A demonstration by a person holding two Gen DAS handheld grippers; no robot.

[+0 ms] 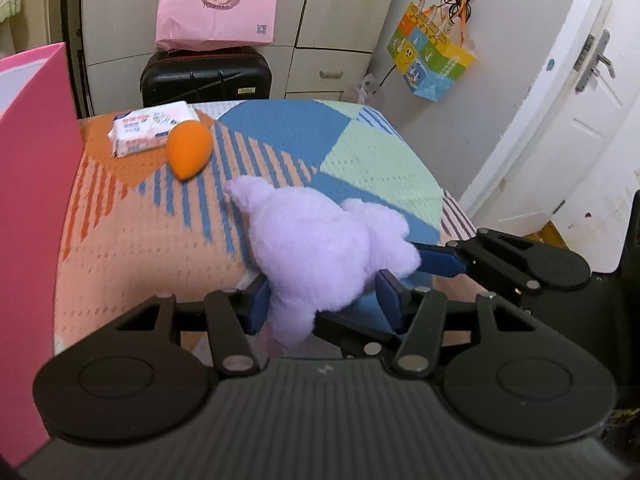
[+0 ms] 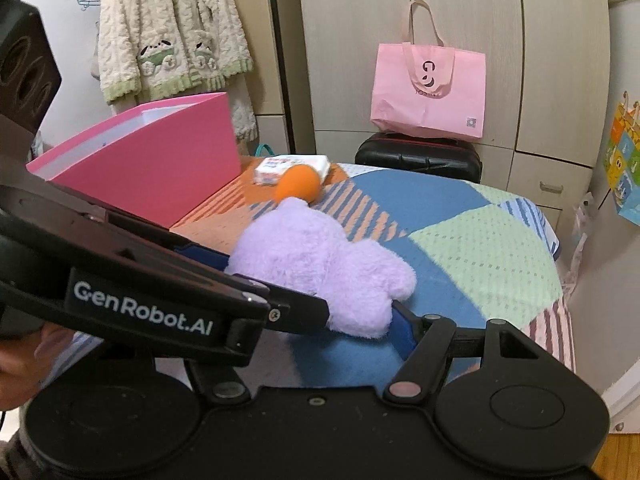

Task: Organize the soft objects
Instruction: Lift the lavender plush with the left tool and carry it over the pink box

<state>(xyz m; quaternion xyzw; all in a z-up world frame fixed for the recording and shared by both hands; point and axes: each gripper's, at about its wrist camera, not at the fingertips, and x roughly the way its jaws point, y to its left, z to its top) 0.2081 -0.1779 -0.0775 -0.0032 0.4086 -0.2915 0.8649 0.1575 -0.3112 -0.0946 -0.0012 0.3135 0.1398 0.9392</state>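
Plush toy (image 1: pixel 320 248) clamped between left gripper (image 1: pixel 324 300), right gripper (image 2: pixel 320 312)

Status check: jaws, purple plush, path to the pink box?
Left gripper and right gripper both clamped on purple plush. Plush up off the bedspread. Pink box open-topped; path looks clear.

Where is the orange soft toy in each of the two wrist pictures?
Left wrist view: orange soft toy upper left, on the patterned cover, touching the tissue pack.
Right wrist view: orange soft toy upper centre, just behind the purple plush.
Shared landmark: pink tote bag.
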